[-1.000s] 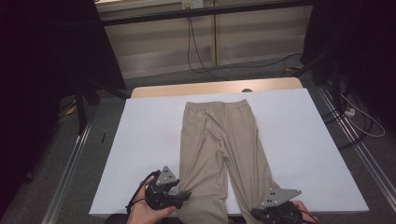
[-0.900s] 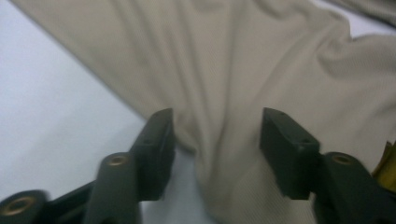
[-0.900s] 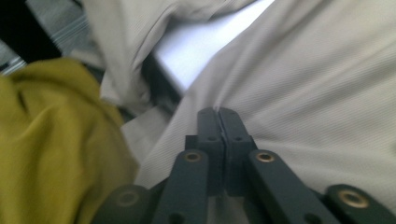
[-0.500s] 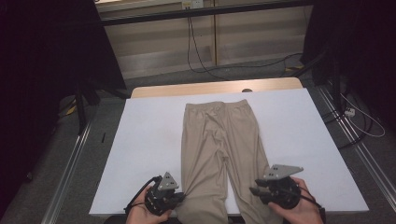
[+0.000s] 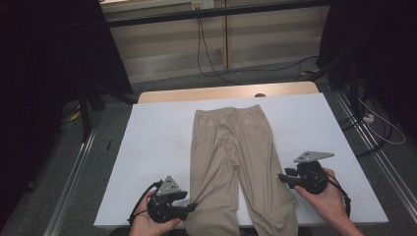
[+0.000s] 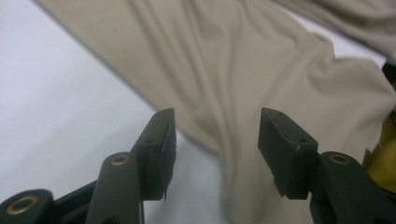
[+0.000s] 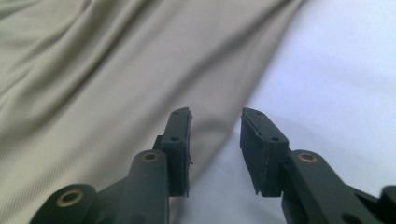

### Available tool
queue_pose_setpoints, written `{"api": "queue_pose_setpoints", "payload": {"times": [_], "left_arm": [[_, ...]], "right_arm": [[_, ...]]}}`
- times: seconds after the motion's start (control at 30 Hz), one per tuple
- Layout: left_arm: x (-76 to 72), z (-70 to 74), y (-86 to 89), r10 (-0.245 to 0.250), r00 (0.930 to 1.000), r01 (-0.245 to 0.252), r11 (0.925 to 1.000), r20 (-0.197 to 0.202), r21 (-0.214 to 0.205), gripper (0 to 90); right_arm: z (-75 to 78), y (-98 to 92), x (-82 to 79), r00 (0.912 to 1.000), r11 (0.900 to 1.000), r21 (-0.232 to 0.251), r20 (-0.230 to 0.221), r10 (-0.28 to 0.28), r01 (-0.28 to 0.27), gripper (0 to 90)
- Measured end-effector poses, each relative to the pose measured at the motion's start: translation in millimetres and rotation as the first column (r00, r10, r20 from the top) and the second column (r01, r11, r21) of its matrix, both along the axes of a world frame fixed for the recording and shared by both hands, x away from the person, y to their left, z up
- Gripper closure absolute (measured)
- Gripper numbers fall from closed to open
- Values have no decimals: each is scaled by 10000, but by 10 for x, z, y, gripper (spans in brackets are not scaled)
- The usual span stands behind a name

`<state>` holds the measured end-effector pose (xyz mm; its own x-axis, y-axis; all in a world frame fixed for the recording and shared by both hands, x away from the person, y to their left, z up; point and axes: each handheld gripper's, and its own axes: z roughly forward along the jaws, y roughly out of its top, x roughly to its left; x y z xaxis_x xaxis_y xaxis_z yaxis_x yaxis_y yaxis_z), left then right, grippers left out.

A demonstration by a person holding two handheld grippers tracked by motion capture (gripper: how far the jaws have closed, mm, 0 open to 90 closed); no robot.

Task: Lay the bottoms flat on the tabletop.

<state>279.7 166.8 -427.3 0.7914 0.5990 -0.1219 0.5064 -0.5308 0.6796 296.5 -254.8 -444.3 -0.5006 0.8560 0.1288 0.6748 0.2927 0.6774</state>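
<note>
Beige trousers (image 5: 236, 157) lie flat on the white table cover (image 5: 152, 147), waistband at the far side and legs toward me. My left gripper (image 5: 192, 206) rests at the outer edge of the left leg near the table's front. Its jaws have just been opening, and in the left gripper view the left gripper (image 6: 217, 119) stands open, the trousers (image 6: 243, 60) lying under and beyond the gap, ungripped. My right gripper (image 5: 281, 178) sits beside the right leg's outer edge. In the right gripper view the right gripper (image 7: 215, 114) has also just been opening; the trousers' (image 7: 116, 70) edge runs below the gap.
A strip of wooden tabletop (image 5: 221, 92) shows past the far edge of the white cover. Cables (image 5: 206, 54) lie on the floor behind the table, and metal rails (image 5: 74, 172) run along both sides. The front edge of the table is close to both hands.
The right gripper has moved from the right leg's hem at the front edge away from me and outward, to beside the leg. The left gripper has barely shifted.
</note>
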Motion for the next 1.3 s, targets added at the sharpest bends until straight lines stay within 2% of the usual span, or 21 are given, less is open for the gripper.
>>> {"api": "queue_pose_setpoints", "payload": {"times": [0.07, 0.13, 0.17, 0.2, 0.33, 0.43, 0.67, 0.7, 0.77, 0.8, 0.87, 1.03, 1.1, 1.2, 1.23, 1.27, 1.3], "left_arm": [[41, -4, 18, 278, 9994, -278, 9996, 226, -26, 395], [79, -14, 50, 474, 9986, -470, 9988, 239, -166, 371], [94, -20, 61, 569, 9979, -565, 9983, 294, -131, 352], [109, -26, 76, 624, 9972, -621, 9980, 405, -95, 344], [160, -29, 116, 947, 9947, -941, 9954, 391, -175, 326], [181, -22, 129, 1080, 9926, -1069, 9940, 552, -218, 315], [213, -25, 136, 1158, 9908, -1136, 9929, 696, -350, 257], [213, -22, 137, 1164, 9907, -1139, 9927, 708, -393, 238], [214, -12, 136, 1232, 9888, -1193, 9916, 839, -505, 186], [213, -6, 132, 1280, 9877, -1229, 9906, 894, -605, 186], [217, 7, 132, 1336, 9849, -1261, 9894, 1106, -716, 159], [240, 8, 140, 1537, 9795, -1424, 9855, 1299, -925, 98], [248, 19, 151, 1557, 9787, -1406, 9833, 1340, -1157, 77], [246, 38, 176, 1680, 9709, -1454, 9798, 1707, -1374, 53], [243, 39, 185, 1690, 9692, -1440, 9790, 1793, -1444, 51], [242, 45, 198, 1591, 9686, -1341, 9814, 1909, -1373, 47], [237, 49, 206, 1586, 9690, -1313, 9801, 1893, -1489, 43]], "right_arm": [[-24, 41, 77, 10000, 9999, -171, 32, -18, 18, 657], [-72, 81, 109, 9999, 9983, -571, 29, -138, 140, 775], [-68, 86, 102, 9997, 9976, -655, 79, -211, 216, 864], [-60, 80, 94, 9998, 9977, -644, 25, -193, 195, 900], [-61, -2, 68, 9988, 9966, -674, 102, -473, 479, 900], [-62, -92, 65, 9976, 9955, -639, 89, -693, 697, 900], [-71, -196, 83, 9948, 9939, -413, 88, -1019, 1022, 900], [-74, -192, 85, 9950, 9944, -359, 84, -996, 998, 878], [-72, -184, 82, 9951, 9953, -70, 230, -965, 967, 749], [-72, -184, 82, 9951, 9953, -70, 230, -965, 967, 749], [-42, -191, 62, 9944, 9952, 277, 467, -950, 938, 665], [33, -232, -11, 9899, 9891, 1111, 936, -1069, 963, 501], [57, -239, -37, 9881, 9874, 1269, 1093, -1085, 944, 438], [107, -230, -70, 9841, 9846, 1548, 1444, -1038, 811, 354], [124, -223, -81, 9828, 9825, 1694, 1530, -1034, 770, 301], [139, -214, -89, 9813, 9809, 1788, 1609, -1053, 759, 246], [149, -205, -95, 9795, 9801, 1843, 1709, -1062, 741, 219]]}}
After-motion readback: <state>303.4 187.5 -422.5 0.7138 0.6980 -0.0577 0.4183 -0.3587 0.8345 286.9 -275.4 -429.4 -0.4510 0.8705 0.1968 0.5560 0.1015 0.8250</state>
